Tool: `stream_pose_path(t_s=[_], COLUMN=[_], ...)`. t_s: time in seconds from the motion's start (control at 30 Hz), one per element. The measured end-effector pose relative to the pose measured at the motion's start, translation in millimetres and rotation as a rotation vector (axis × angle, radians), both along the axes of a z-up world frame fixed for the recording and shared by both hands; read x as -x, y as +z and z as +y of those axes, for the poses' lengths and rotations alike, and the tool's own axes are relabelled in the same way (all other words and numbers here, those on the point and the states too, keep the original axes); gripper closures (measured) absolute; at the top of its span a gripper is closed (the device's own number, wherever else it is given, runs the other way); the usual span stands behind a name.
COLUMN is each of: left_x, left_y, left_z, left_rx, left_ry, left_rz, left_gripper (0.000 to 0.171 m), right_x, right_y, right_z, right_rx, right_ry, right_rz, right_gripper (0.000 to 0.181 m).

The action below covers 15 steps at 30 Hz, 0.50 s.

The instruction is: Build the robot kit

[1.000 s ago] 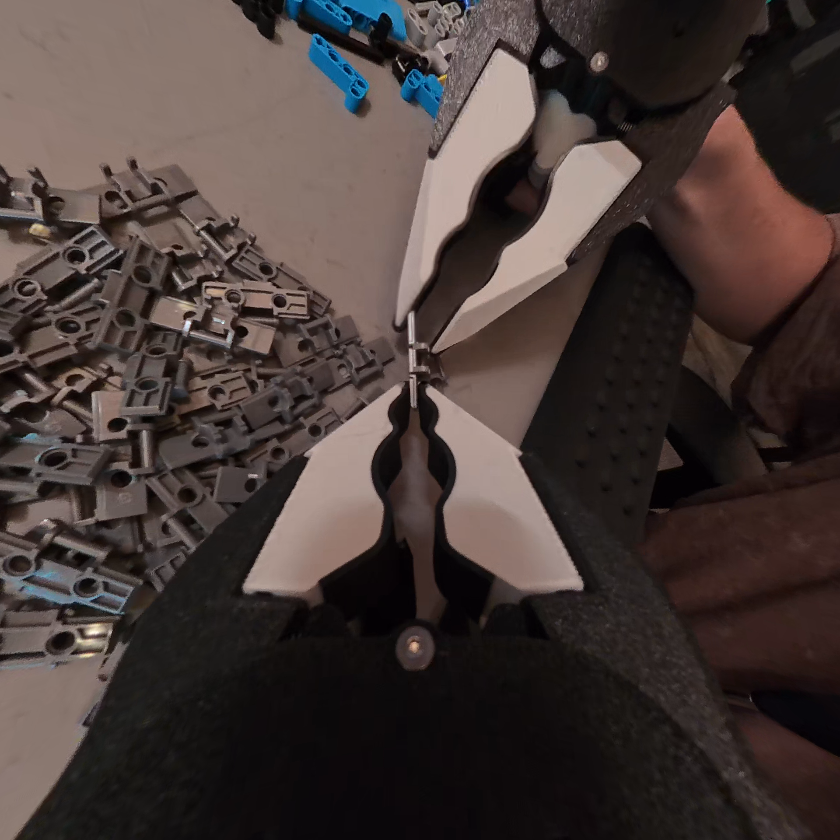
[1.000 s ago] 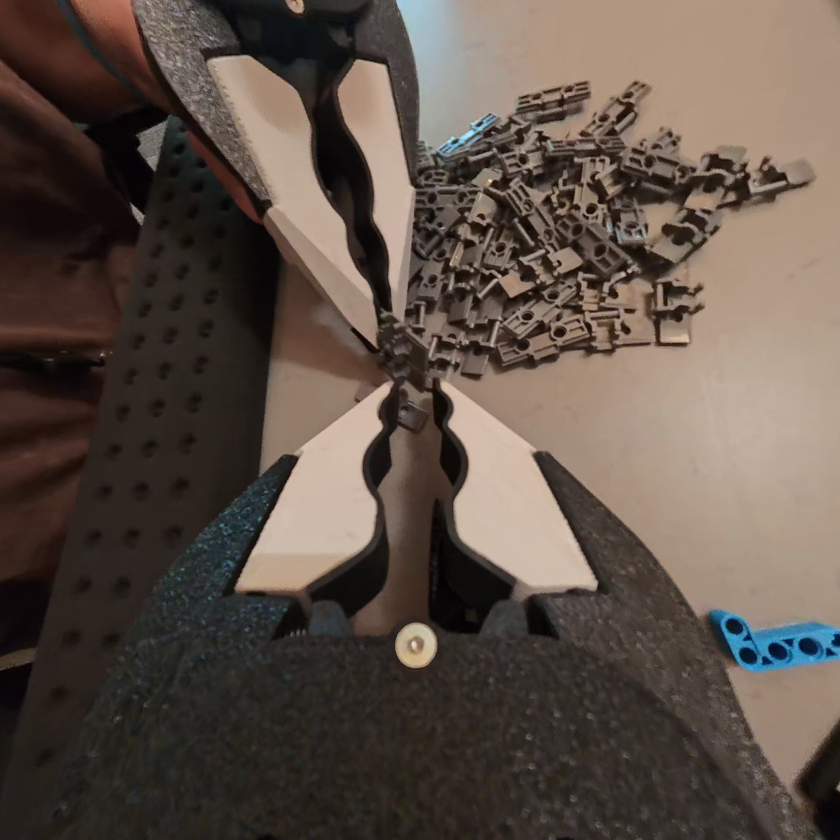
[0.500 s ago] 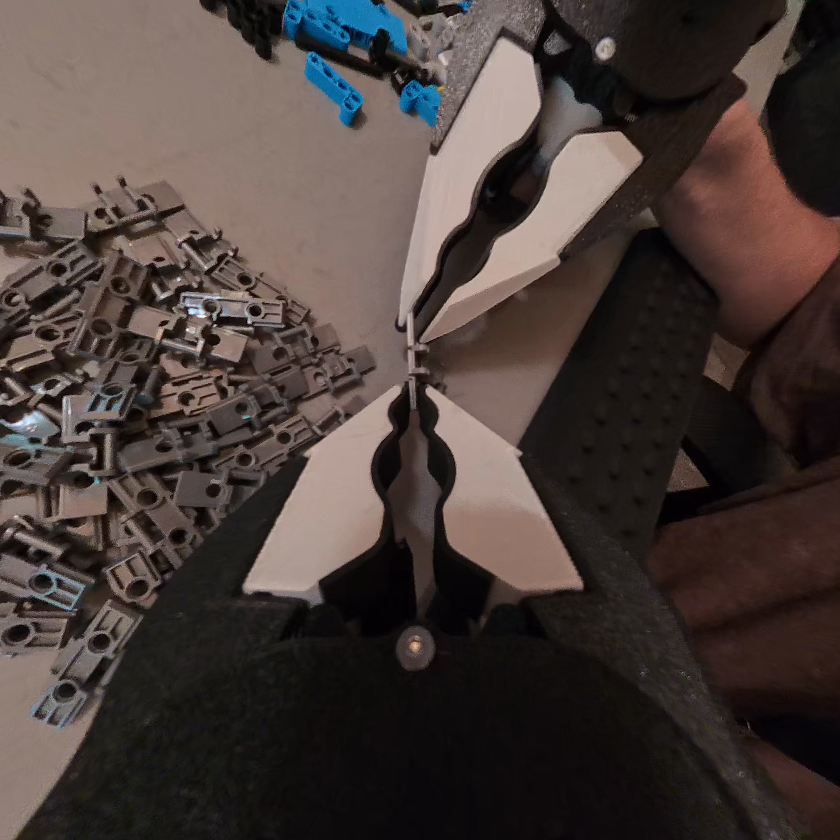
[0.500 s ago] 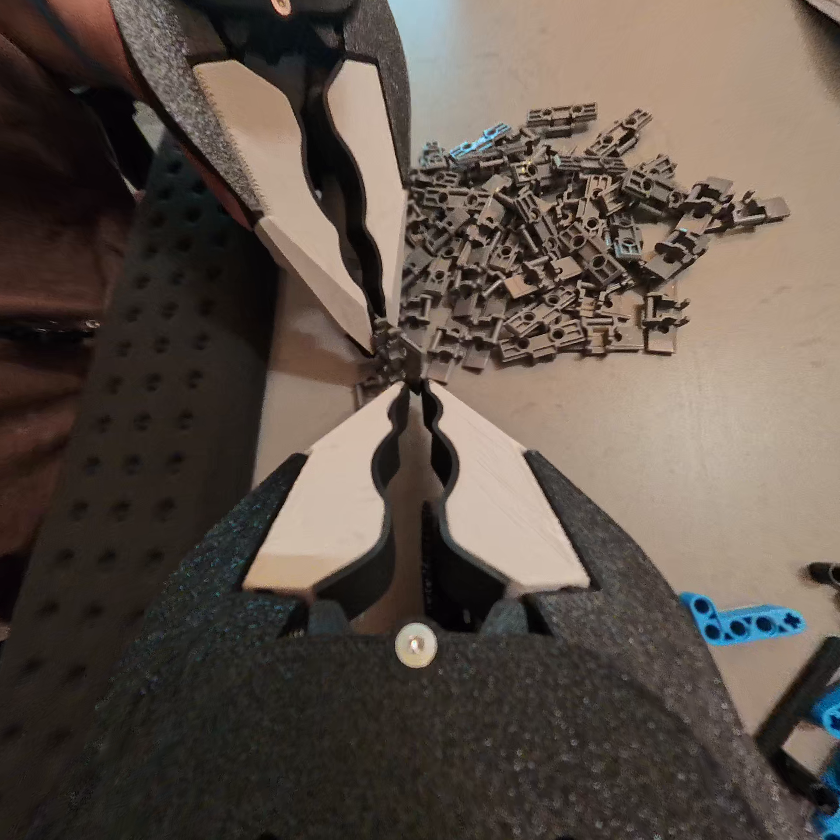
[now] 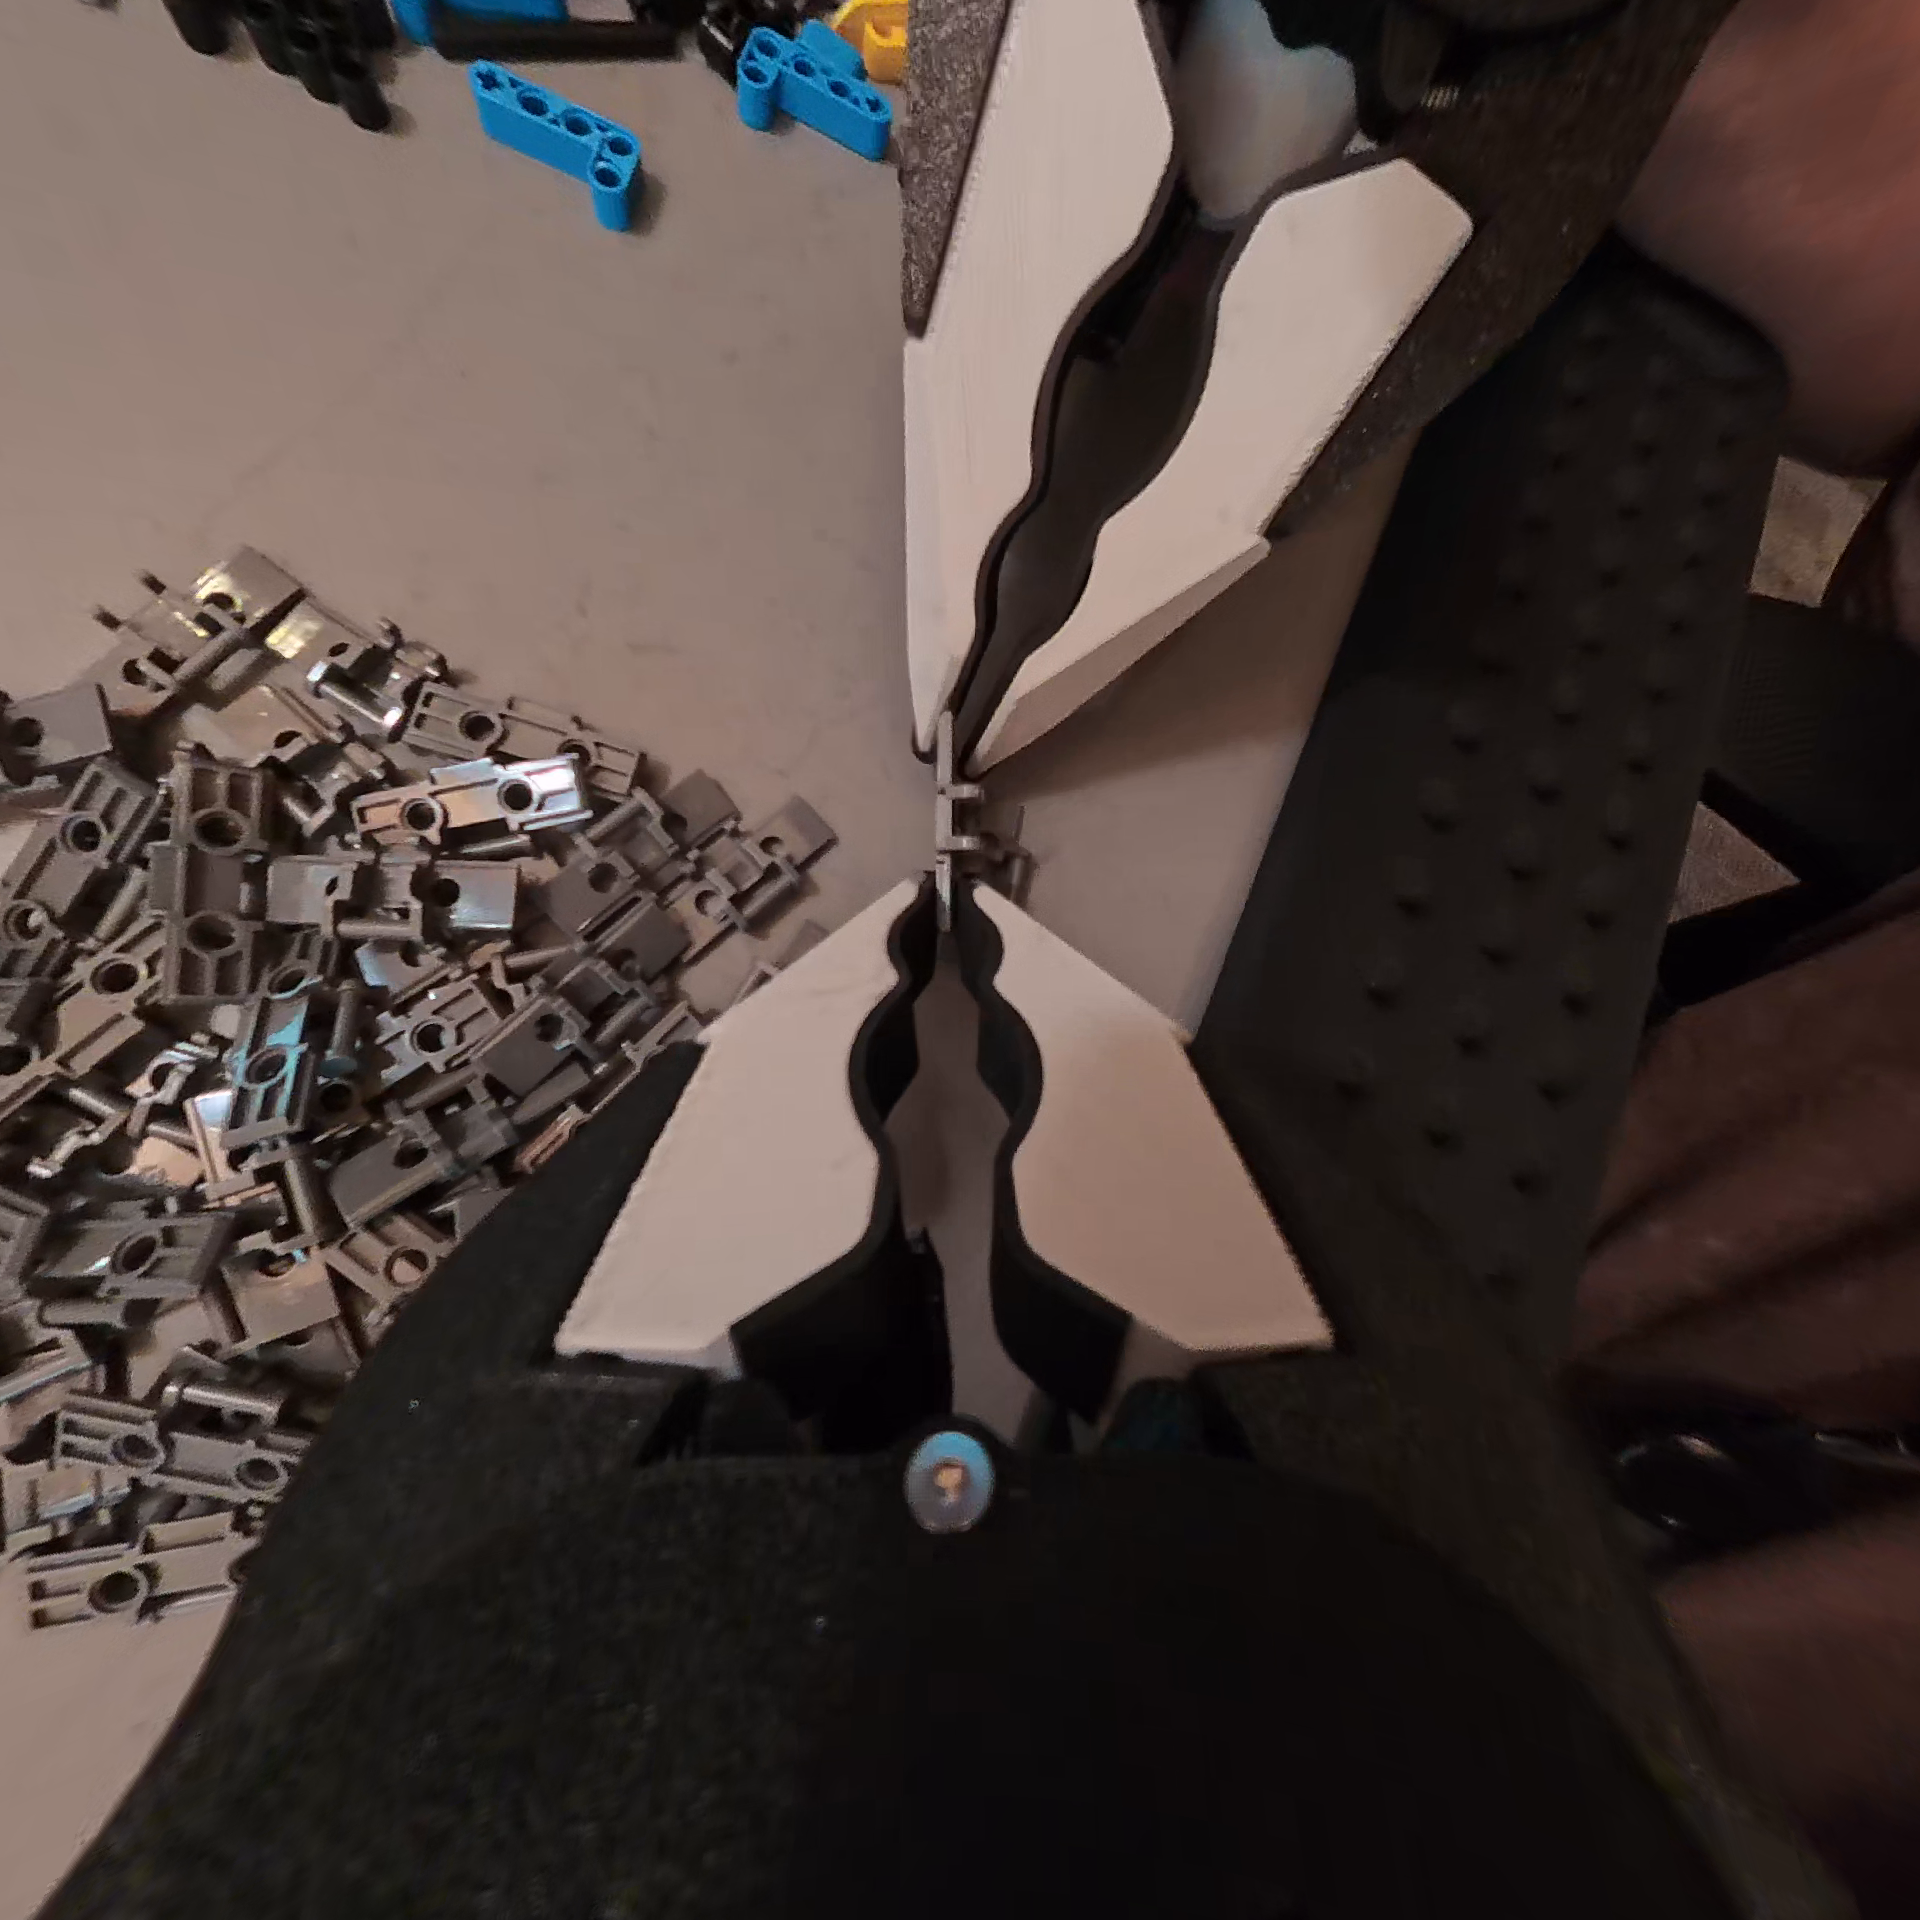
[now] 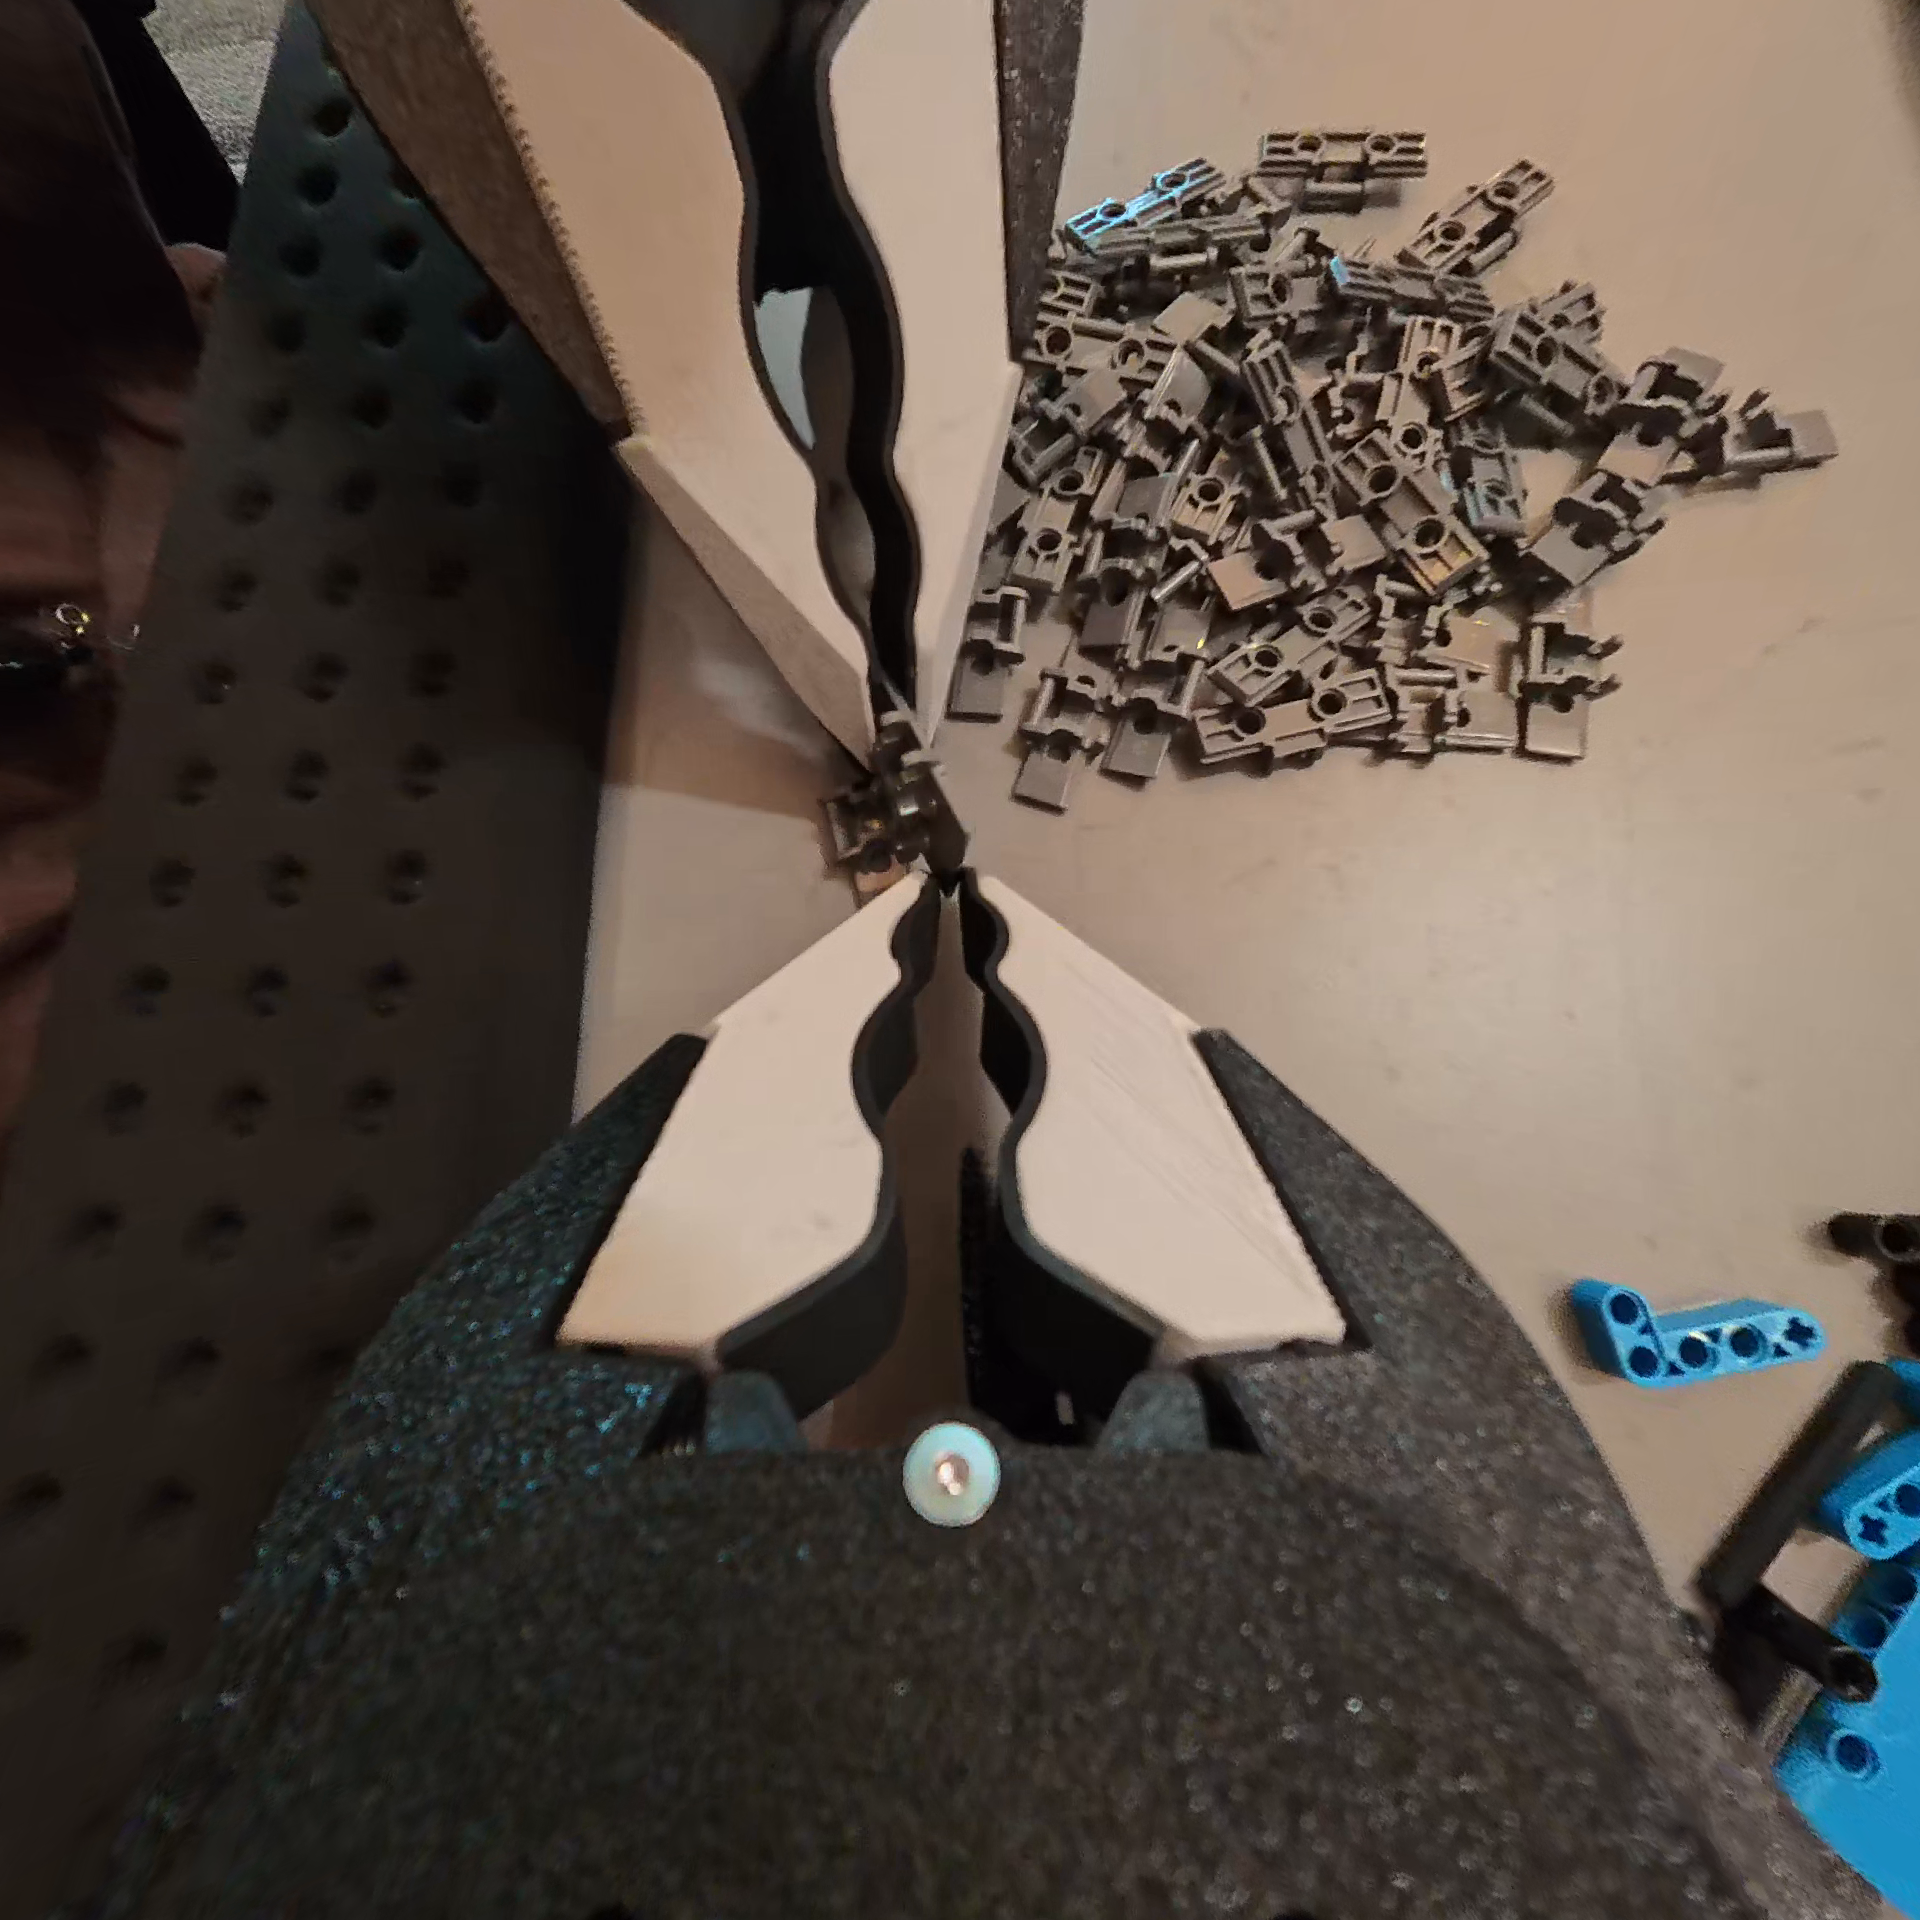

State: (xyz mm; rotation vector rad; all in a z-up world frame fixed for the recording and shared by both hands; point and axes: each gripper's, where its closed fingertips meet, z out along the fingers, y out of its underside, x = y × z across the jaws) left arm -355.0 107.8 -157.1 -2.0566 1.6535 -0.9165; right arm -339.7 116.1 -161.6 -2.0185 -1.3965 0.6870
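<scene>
Grey plastic links, joined in a short chain, hang above the worktop, pinched at opposite ends by the left gripper and right gripper, both clamped tight. A pile of grey links lies just beside them.

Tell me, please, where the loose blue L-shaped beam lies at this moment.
In the right wrist view the blue L-shaped beam lies flat on the table at lower right, apart from the grey link pile and beside the blue-and-black assembly.
</scene>
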Motion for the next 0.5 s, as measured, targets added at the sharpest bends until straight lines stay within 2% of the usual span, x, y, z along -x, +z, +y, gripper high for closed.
stream_pose_path(t_s=[0.13, 0.27, 0.4, 0.5], left_x=[2, 7, 15, 19], left_y=[-1, -1, -4, -8], left_z=[-1, -5, -12, -11], left_rx=[0.03, 0.145, 0.282, 0.31], left_ry=[-0.03, -0.042, -0.07, -0.077], left_rz=[0.014, 0.027, 0.053, 0.072], left_gripper=[0.169, 0.169, 0.168, 0.166], right_x=[1, 6, 9, 14], right_y=[-1, -3, -5, -5], right_z=[-2, -5, -18, -31], right_rx=[0.004, 0.016, 0.038, 0.055], right_ry=[0.004, 0.018, 0.085, 0.15], right_rz=[-0.002, 0.004, -0.005, 0.003], right_gripper=[0.177, 0.177, 0.178, 0.179])
